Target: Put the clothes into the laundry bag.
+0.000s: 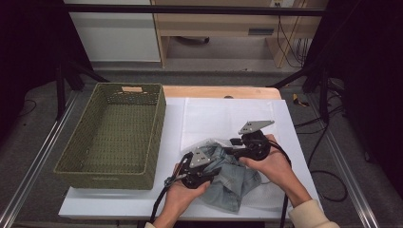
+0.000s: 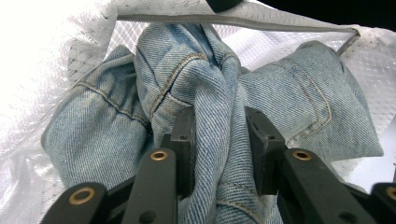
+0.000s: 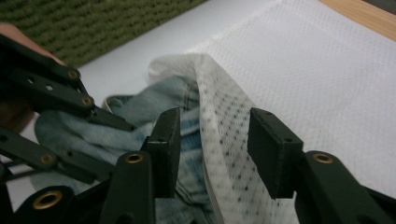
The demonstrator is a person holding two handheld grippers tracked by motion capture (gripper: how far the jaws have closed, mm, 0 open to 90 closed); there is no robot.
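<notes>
Left gripper (image 2: pixel 217 135) fingers clamped on denim garment (image 2: pixel 210 93); right gripper (image 3: pixel 215 140) fingers apart, mesh bag (image 3: pixel 219 130) edge between them

The high view looks forward and down from above the table's (image 1: pixel 119 204) near edge. Both gripper views sit close along their own jaws, sharing the denim garment (image 2: pixel 299 102) and white mesh bag (image 3: pixel 224 135) right of the basket (image 1: pixel 111 137).

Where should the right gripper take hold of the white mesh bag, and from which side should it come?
Probably the raised rim of the white mesh bag, where it stands up as a thin fold over the denim garment. That fold already lies between the open jaws of the right gripper, so closing from the bag's open end, opposite the left gripper clamping the denim, should catch mesh alone.
</notes>
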